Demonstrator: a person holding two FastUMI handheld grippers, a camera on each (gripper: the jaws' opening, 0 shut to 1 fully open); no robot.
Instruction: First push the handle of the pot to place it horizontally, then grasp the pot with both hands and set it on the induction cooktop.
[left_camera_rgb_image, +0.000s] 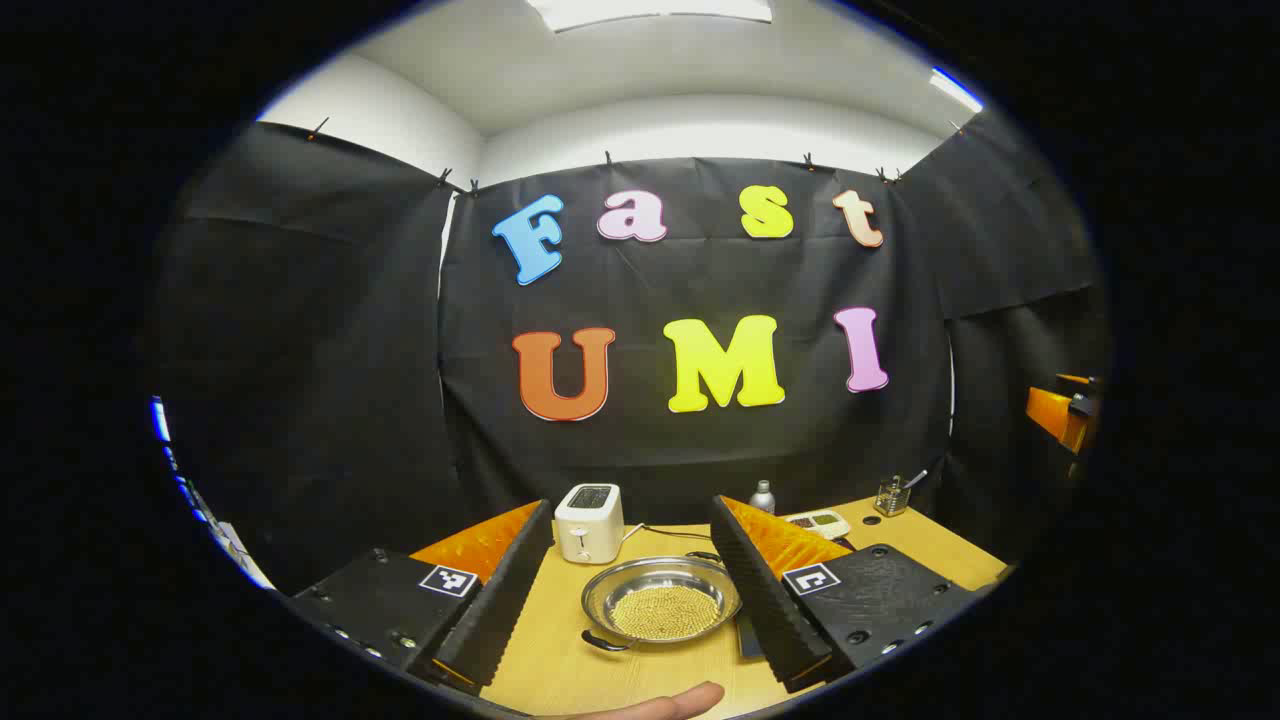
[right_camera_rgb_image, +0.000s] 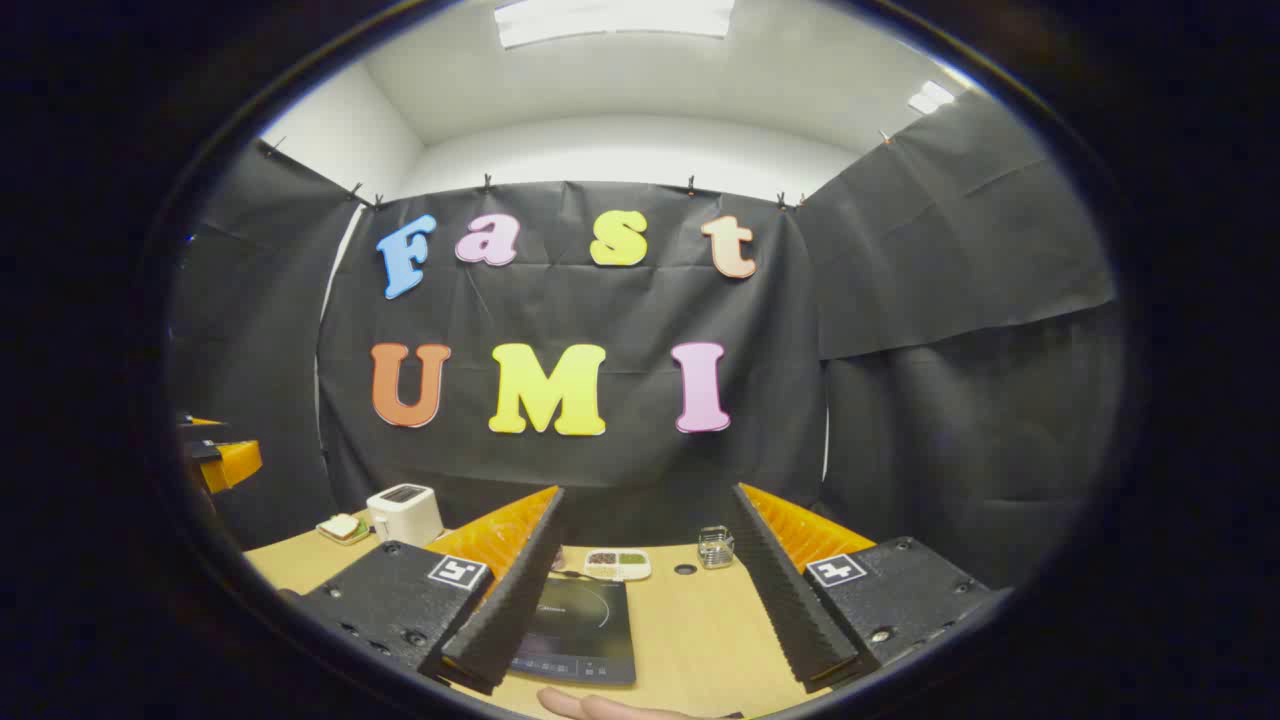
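A shallow steel pot (left_camera_rgb_image: 662, 600) with a layer of small yellowish grains inside sits on the wooden table. One dark handle (left_camera_rgb_image: 604, 642) points toward me at its near left; another dark handle shows at its far side. My left gripper (left_camera_rgb_image: 633, 610) is open, its fingers wide apart on either side of the pot and above it. The black induction cooktop (right_camera_rgb_image: 580, 628) lies flat on the table. My right gripper (right_camera_rgb_image: 640, 625) is open above it, with its left finger (right_camera_rgb_image: 510, 600) covering the cooktop's left edge.
A white toaster (left_camera_rgb_image: 589, 521) stands behind the pot, with a small bottle (left_camera_rgb_image: 763, 496) and a clear holder (left_camera_rgb_image: 892, 495) further right. A divided snack tray (right_camera_rgb_image: 617, 563), a glass holder (right_camera_rgb_image: 714, 546) and a plate of food (right_camera_rgb_image: 341, 528) sit at the back. A hand's fingertip (left_camera_rgb_image: 668, 703) shows at the near edge.
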